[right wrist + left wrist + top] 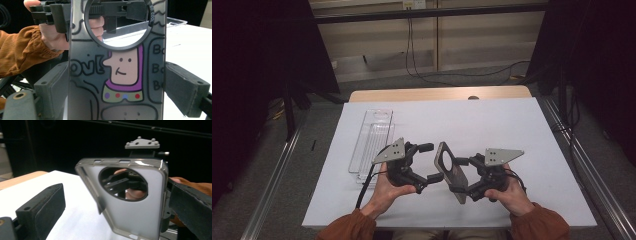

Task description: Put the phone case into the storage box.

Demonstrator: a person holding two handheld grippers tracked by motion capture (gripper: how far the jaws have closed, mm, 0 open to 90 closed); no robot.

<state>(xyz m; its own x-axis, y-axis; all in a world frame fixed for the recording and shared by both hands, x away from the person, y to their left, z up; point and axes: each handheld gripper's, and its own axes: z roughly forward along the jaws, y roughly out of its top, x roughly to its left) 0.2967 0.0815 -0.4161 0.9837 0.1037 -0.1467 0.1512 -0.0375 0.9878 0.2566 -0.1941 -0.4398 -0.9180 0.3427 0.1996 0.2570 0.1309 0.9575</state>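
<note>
The right claw (pixel 460 175) is clamped on the edges of a phone case (pixel 449 169), holding it upright above the table (pixel 512 130). The left claw (pixel 430 162) faces it, jaws apart and empty, beside a clear plastic tray (pixel 372 137).

Phone case (pixel 117 75) clamped between the right gripper (pixel 117 90) pads

The translucent case stands upright, cartoon figure facing the camera; through its round camera cutout show the left gripper (pixel 100 12) and a hand (pixel 55 35) in an orange sleeve (pixel 22 50).
</note>
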